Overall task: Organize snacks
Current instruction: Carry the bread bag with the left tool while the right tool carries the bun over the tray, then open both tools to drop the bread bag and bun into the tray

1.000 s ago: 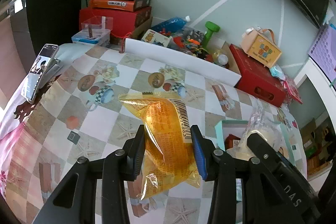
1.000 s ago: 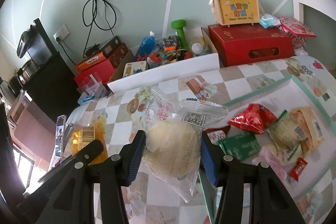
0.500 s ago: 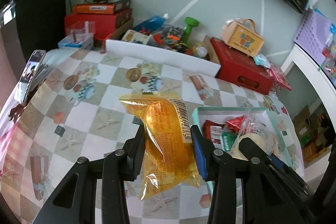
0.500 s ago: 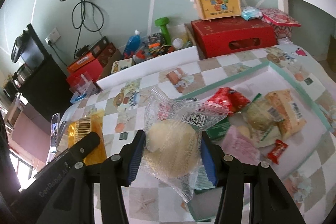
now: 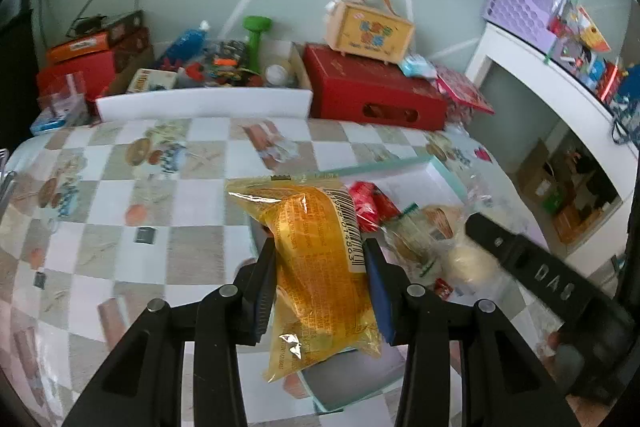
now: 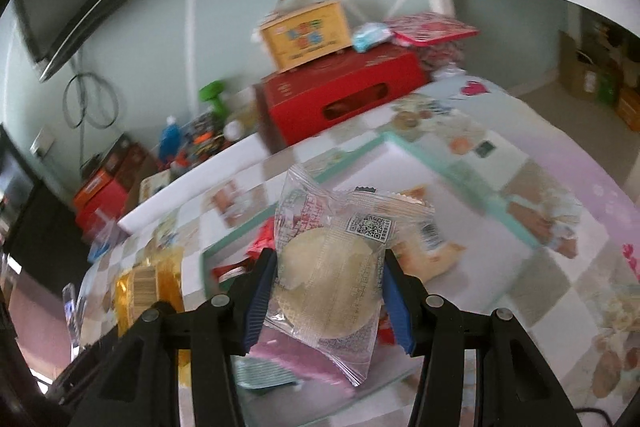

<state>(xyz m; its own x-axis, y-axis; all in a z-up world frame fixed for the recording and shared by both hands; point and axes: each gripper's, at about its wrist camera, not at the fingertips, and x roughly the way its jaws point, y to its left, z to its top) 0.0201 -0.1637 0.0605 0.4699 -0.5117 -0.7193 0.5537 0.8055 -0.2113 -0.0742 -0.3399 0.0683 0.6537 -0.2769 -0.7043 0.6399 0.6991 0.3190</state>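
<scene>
Two grippers, both loaded. Left gripper [image 5: 320,279] clamped snug on an orange-yellow snack packet [image 5: 320,259], barcode side facing right, held up over the near-left corner of the teal-rimmed tray [image 5: 436,165]. Right gripper [image 6: 326,291] pinched tight on a clear-wrapped round rice cracker [image 6: 326,279] with a QR code, hanging above that same tray [image 6: 436,163]. Already in the tray: a red packet [image 5: 370,205], some other wrapped snacks, a pink packet [image 6: 296,357] under the cracker. All sitting on a checkered tablecloth [image 5: 160,195], with a red box [image 5: 372,95] at the back.
</scene>
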